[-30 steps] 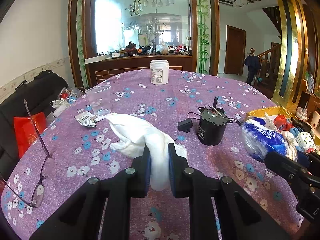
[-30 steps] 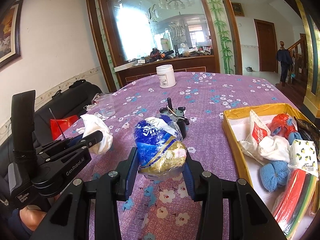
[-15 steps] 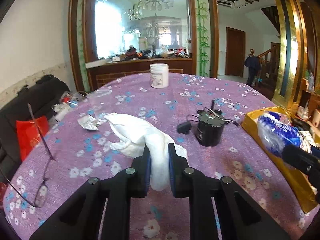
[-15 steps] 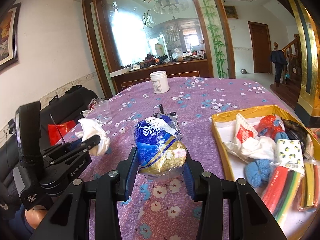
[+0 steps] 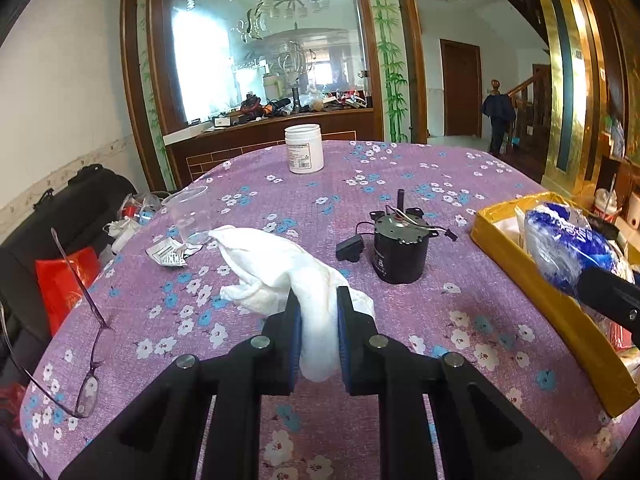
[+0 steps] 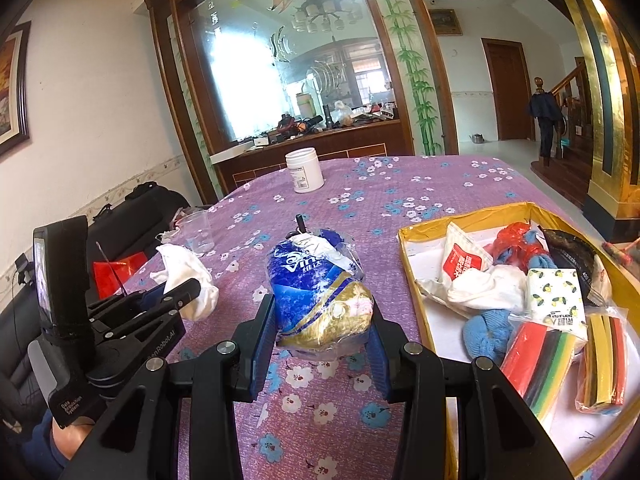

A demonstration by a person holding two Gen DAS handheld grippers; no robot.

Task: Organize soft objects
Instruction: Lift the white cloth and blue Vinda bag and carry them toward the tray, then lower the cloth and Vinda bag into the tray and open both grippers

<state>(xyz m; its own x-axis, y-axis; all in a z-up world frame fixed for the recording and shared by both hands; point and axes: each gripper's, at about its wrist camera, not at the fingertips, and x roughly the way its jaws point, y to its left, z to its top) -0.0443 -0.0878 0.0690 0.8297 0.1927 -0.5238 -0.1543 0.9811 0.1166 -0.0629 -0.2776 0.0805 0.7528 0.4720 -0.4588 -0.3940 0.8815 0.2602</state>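
Note:
My left gripper [image 5: 318, 334] is shut on a white cloth [image 5: 276, 268], whose free end trails over the purple flowered tablecloth [image 5: 400, 176]. The same cloth [image 6: 186, 276] and left gripper [image 6: 188, 294] show at the left of the right wrist view. My right gripper [image 6: 322, 338] is shut on a blue and gold plastic tissue pack [image 6: 320, 288], held above the table just left of a yellow box [image 6: 412, 280]. In the left wrist view that tissue pack [image 5: 564, 248] hangs over the yellow box [image 5: 532, 280]. The box holds several soft items.
A black motor with wires [image 5: 396, 248] stands mid-table. A white jar [image 5: 303, 148] is at the far side, a clear plastic cup [image 5: 188, 216] and a scrap of wrapper [image 5: 168, 254] at the left. Eyeglasses [image 5: 80, 320] lie near the left edge. A black bag [image 5: 72, 216] sits beyond it.
Both grippers have shifted to the right with their loads. The tissue pack now hangs nearer the yellow box, which shows more fully in both views.

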